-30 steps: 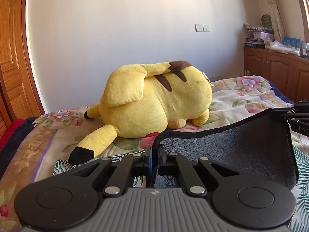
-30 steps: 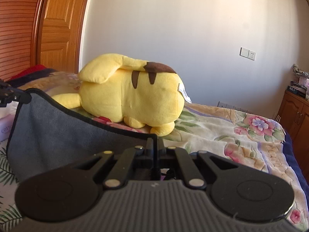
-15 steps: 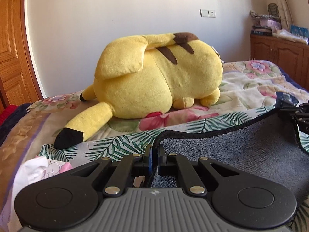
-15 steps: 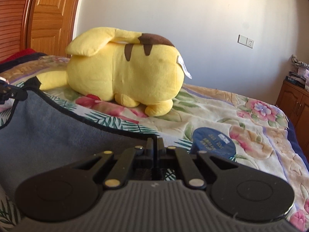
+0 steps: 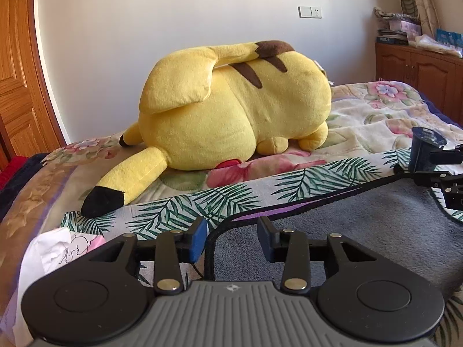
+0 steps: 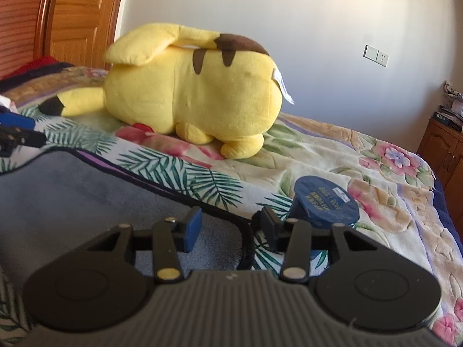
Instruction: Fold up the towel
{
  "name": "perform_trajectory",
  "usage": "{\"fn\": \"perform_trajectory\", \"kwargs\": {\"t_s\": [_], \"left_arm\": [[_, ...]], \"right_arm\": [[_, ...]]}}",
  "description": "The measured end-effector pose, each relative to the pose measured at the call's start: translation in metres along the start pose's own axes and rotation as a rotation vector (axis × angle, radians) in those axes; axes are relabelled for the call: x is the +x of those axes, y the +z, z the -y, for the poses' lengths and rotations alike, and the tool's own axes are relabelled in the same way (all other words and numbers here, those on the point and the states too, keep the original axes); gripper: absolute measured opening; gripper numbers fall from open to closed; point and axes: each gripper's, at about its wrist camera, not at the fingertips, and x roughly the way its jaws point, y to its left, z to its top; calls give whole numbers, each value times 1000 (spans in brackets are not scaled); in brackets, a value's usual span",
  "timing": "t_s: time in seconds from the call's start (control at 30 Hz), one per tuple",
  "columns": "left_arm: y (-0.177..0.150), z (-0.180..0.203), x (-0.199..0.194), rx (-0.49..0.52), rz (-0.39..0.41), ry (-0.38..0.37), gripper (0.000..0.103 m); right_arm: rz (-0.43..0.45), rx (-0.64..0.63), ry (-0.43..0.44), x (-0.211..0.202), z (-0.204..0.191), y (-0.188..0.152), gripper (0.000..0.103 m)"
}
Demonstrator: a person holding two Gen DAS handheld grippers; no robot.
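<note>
A grey towel (image 5: 361, 231) with a black hem lies flat on the bed. Its far left corner lies between the open jaws of my left gripper (image 5: 231, 241), touching neither pad. In the right wrist view the towel (image 6: 86, 196) fills the lower left, and its far right corner sits between the open jaws of my right gripper (image 6: 227, 231). Each gripper shows at the edge of the other's view: the right one (image 5: 437, 173) and the left one (image 6: 17, 138).
A big yellow plush toy (image 5: 231, 115) lies on the flowered bedspread (image 6: 347, 173) just beyond the towel. A dark blue round tub (image 6: 325, 205) stands by the right gripper. White crumpled paper (image 5: 58, 254) lies at left. A wooden door (image 5: 17, 86) and cabinet (image 5: 419, 78) flank the bed.
Both grippers moved forward and down with the towel's corners, laid the towel flat on the bed, and then opened, letting the corners go.
</note>
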Motion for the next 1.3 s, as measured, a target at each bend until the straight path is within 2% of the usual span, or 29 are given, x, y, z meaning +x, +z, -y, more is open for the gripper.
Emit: {"fn": "perform_trajectory", "kwargs": {"t_s": [0.13,0.3,0.57,0.67,0.73,0.8,0.9,1.03,1.1,1.17,1.3], "left_arm": [[7,7,-17,2,5,-13,27],[12,16,-44,4,-4,-38,28],[16,21,-95,-13,1,-54,30],[16,21,-113,-13,9,-52,42],[16,21,-123,-10,10,-41,57],[15,20,-134,-15,16,-37,61],[14,17,-149,-25,24,-50,69],[10,15,-168,-41,42,-67,74],[9,15,-175,-46,44,-72,75],[7,16,-181,-44,48,-75,76],[4,19,-195,-45,58,-84,80]], "right_arm": [[0,15,30,-19,-1,5,46],[6,46,72,-60,-5,6,46],[21,99,90,-128,-7,14,46],[35,116,96,-148,-6,19,47],[43,129,95,-158,-6,22,48],[48,135,89,-167,-7,23,49],[43,149,79,-176,-6,24,54],[43,165,66,-185,-7,22,64],[49,159,54,-189,-9,21,71],[60,157,36,-194,-9,19,86],[56,175,30,-198,-9,13,99]]}}
